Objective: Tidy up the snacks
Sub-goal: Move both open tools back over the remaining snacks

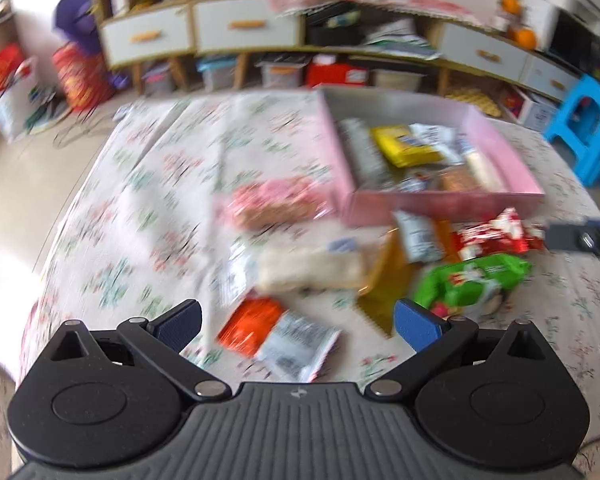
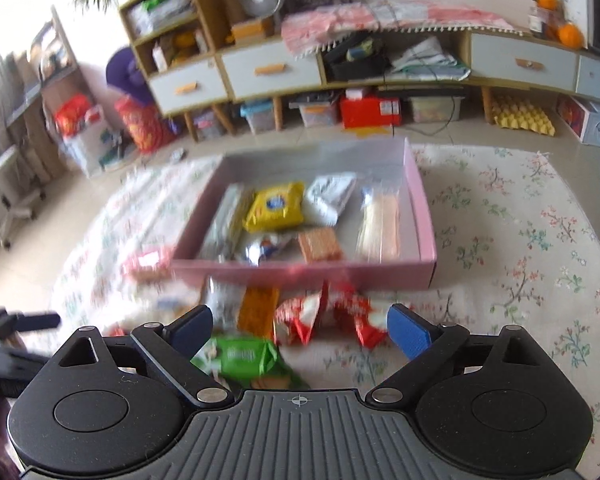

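- Left wrist view: the left gripper (image 1: 298, 326) hangs above the floral tablecloth (image 1: 140, 184) with its blue-padded fingers spread wide and nothing between them.
- Just past its fingers lie an orange packet (image 1: 249, 328) and a grey-and-white packet (image 1: 298, 346), touching each other.
- Farther on, a loose pile of snacks sits in front of the pink box (image 1: 444, 204): a pale wrapped bar (image 1: 308, 270), a green packet (image 1: 470, 280), a red-and-white packet (image 1: 496, 236) and a gold wrapper (image 1: 384, 284); blur hides the finer print.
- A pink-wrapped snack (image 1: 276, 204) rests just beside the box's near left corner.
- Inside the box are a yellow packet (image 1: 406, 146) and several pale ones.
- The tip of the right gripper (image 1: 584, 240) shows at the right edge, near the red-and-white packet.
- Right wrist view: the right gripper (image 2: 300, 330) hovers with its fingers wide apart, holding nothing.
- The green packet (image 2: 242, 358) lies right under its left finger; the red-and-white packets (image 2: 328, 316) lie between the fingers and the pink box (image 2: 428, 220).
- The box holds the yellow packet (image 2: 275, 206), a white pouch (image 2: 332, 196), a brown biscuit pack (image 2: 320, 245) and a long clear-wrapped pack (image 2: 380, 224).
- Behind, a low cabinet (image 2: 272, 70) lines the wall.
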Action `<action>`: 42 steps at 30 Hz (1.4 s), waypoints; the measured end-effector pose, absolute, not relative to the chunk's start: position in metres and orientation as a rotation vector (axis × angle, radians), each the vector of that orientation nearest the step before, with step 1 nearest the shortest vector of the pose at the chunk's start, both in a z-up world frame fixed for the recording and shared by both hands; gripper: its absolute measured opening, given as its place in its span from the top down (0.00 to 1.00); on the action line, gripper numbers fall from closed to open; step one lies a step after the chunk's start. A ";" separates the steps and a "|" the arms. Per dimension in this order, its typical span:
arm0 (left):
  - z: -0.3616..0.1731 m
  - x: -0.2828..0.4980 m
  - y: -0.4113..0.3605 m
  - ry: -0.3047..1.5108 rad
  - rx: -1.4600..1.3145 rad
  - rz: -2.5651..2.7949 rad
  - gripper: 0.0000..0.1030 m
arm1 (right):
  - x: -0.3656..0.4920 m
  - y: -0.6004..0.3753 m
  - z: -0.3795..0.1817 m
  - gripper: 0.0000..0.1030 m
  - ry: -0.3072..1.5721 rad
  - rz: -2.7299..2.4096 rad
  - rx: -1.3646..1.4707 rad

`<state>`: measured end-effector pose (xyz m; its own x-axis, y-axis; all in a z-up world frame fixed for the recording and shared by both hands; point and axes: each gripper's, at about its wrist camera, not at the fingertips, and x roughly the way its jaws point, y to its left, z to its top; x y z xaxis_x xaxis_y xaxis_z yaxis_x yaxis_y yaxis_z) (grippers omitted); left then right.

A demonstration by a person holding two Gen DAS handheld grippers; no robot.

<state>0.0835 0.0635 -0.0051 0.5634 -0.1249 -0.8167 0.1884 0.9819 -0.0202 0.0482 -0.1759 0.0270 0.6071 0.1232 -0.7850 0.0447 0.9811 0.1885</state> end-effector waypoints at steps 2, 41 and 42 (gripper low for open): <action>-0.013 0.087 0.072 1.017 0.042 -0.140 0.01 | 0.046 -0.168 0.020 0.07 0.961 0.035 0.175; -0.035 0.098 0.094 1.076 -0.146 -0.103 0.58 | 0.079 -0.143 -0.018 0.13 1.180 -0.072 0.428; -0.035 0.097 0.094 1.082 -0.124 -0.146 0.58 | 0.077 -0.144 -0.017 0.13 1.190 -0.041 0.399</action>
<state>0.0969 0.0938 -0.0351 0.4617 -0.1792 -0.8688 0.0580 0.9834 -0.1720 0.0774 -0.1445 -0.0166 0.3792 0.1766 -0.9083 0.2389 0.9296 0.2805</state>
